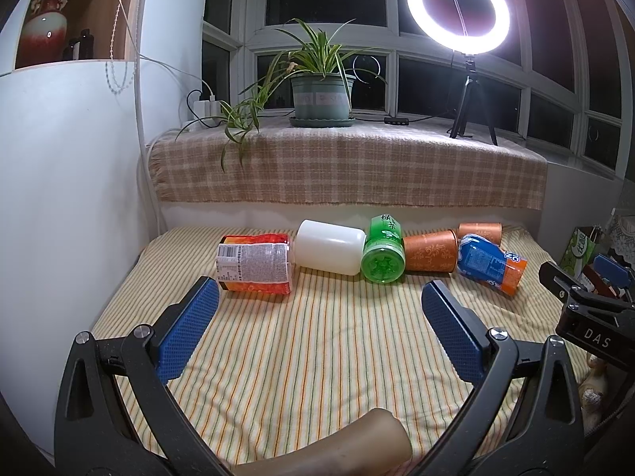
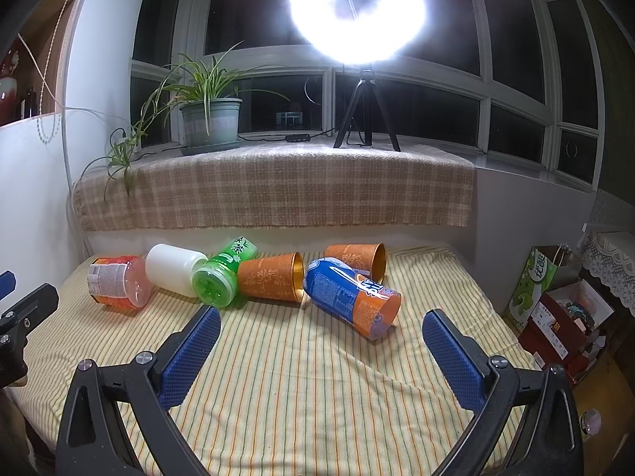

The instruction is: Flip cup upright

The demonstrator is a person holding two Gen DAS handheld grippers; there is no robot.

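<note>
while both jaws gape empty, left gripper [image 1: 319, 297], right gripper [image 2: 321, 327], toppled orange cup [image 2: 270, 279]

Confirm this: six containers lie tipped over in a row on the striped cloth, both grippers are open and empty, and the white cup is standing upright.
Not quite. The white cup is not upright; it lies on its side between the orange-labelled cup and the green cup, as the left wrist view shows. The rest holds: six tipped containers, and the left gripper and right gripper are open and empty.
</note>
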